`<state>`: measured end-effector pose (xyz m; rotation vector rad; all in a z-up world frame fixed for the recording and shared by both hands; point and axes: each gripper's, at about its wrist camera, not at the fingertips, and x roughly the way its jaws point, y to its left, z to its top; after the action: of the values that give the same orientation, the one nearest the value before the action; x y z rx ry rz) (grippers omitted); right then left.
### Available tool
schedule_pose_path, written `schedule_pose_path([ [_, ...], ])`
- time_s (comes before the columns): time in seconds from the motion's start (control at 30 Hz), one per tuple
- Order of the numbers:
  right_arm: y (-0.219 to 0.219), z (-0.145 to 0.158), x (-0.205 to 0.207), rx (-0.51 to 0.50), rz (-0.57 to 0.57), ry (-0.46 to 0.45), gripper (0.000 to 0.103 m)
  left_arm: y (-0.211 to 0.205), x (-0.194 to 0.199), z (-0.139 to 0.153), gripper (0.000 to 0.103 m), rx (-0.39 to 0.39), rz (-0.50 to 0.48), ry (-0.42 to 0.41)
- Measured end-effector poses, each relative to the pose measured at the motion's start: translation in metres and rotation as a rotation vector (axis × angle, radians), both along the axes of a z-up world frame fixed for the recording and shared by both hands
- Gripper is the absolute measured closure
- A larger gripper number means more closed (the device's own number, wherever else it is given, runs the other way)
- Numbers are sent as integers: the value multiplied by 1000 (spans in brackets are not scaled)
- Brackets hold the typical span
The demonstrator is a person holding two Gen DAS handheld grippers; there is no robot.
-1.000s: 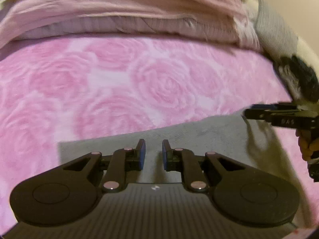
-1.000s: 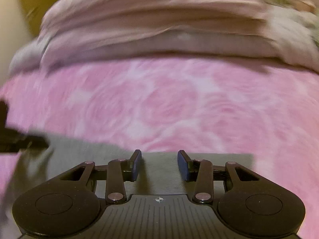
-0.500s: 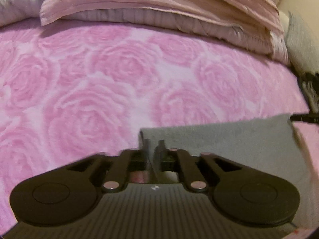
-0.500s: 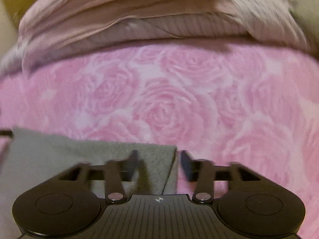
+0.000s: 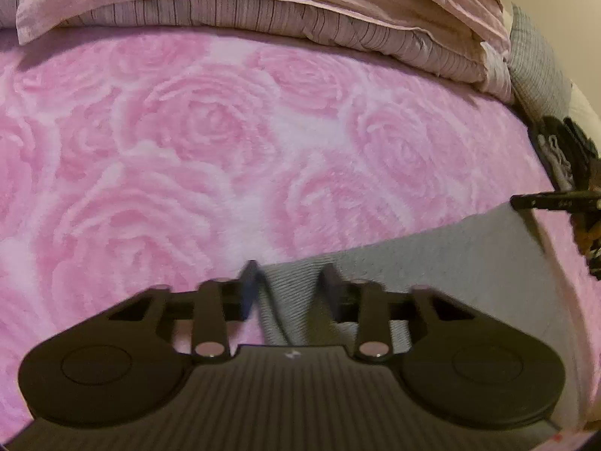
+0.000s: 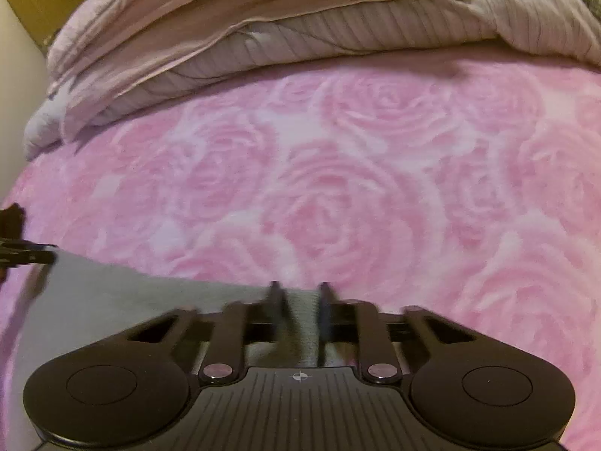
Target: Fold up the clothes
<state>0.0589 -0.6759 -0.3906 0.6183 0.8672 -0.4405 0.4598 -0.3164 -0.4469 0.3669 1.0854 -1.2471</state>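
- Left wrist view: your left gripper has its jaws at a narrow-to-middling gap, with the near left corner of the grey garment between them. The left finger sits at the cloth's edge over the pink rose blanket, and the right finger stands over the cloth. Whether the pads truly press the fabric you cannot tell from here; they look apart from it.
- In the same view the garment runs as a long band from your jaws off to the right, where the right gripper reaches in at its far corner. The long axis lies across you, from gripper to gripper.
- Right wrist view: your right gripper is closing, its jaws now narrow, with a raised ridge of the garment's right corner between the blurred fingers and seemingly pinched.
- Here the cloth stretches left from the jaws to the left gripper at the frame edge. Each hand is at its own corner, neither nearer.
- Beyond the cloth lies open blanket, then the folded pink bedding. A fold forward would likely carry the corners that way.
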Motion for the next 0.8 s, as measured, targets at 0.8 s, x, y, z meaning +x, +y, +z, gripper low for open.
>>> schedule_pose_path([
  [0.8,262,174,-200,-438,-83,-178,103,239,-193,156,100,-241,125,-117],
])
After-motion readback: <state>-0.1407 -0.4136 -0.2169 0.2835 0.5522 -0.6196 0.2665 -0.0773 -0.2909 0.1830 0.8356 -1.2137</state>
